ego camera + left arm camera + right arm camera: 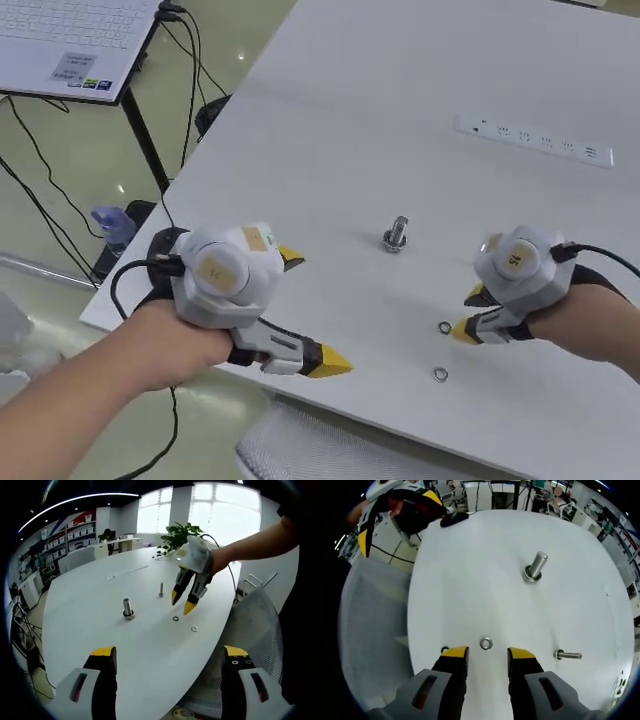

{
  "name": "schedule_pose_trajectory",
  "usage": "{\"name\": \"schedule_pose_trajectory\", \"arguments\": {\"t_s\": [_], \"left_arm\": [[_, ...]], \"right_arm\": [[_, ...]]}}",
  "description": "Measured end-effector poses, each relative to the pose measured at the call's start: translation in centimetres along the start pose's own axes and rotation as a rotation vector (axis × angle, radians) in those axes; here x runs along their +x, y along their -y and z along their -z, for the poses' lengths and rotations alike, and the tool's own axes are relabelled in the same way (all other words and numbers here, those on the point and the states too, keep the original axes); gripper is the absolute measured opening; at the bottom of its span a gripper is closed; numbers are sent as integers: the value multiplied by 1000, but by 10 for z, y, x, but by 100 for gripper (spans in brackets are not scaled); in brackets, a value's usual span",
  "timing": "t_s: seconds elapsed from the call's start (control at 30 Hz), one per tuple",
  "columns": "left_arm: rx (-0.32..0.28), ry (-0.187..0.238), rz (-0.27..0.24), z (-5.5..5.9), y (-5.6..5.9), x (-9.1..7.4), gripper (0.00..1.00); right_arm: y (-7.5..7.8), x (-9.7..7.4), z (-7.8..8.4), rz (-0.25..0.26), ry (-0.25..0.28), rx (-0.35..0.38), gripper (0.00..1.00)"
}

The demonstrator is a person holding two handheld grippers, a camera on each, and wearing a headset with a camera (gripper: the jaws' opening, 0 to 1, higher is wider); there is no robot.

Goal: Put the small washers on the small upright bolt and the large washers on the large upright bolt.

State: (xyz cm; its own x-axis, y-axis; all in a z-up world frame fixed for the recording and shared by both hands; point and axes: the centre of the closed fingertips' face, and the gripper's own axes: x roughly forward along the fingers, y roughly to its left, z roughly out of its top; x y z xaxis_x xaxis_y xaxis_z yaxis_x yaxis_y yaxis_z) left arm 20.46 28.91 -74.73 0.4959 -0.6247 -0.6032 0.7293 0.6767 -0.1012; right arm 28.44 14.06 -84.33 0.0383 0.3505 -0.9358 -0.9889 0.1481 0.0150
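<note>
The large upright bolt (396, 235) (127, 608) (536, 566) stands mid-table with a ring at its base. The small bolt (161, 589) (567, 655) stands farther off. Two small washers (445, 327) (440, 374) lie flat near the table's front edge. My right gripper (467, 313) (488, 653) (182, 604) is open just above the table, its tips beside one washer (486, 643); the other washer (444, 649) peeks out beside the left jaw. My left gripper (312, 310) (169, 654) is wide open and holds nothing, at the table's near left edge.
A white power strip (533, 140) lies at the back right of the white table (330, 120). A laptop (70, 40) sits on a stand to the left, with cables hanging below. A mesh chair (300, 440) stands against the front edge.
</note>
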Motion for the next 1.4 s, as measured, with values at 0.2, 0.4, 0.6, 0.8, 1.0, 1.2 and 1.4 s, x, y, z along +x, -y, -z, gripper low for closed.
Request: {"name": "schedule_pose_trajectory", "arguments": {"t_s": [0.2,0.4,0.6,0.8,1.0,1.2,1.4], "left_arm": [[-6,8,3,-1,-2,-2,87],[-8,8,6,-1,-3,0,88],[-11,23,20,-3,1,0,92],[-8,21,13,-1,1,-2,92],[-8,17,-2,1,0,-4,89],[-11,24,-6,0,1,-7,88],[-12,24,-14,2,1,-9,87]], "right_arm": [[8,15,2,14,-16,-15,31],[7,27,4,7,-31,-12,30],[9,33,6,17,-46,-22,29],[8,36,8,16,-51,-20,28],[5,36,8,18,-57,-41,25],[8,36,8,19,-69,-12,22],[6,35,7,19,-99,-16,20]]}}
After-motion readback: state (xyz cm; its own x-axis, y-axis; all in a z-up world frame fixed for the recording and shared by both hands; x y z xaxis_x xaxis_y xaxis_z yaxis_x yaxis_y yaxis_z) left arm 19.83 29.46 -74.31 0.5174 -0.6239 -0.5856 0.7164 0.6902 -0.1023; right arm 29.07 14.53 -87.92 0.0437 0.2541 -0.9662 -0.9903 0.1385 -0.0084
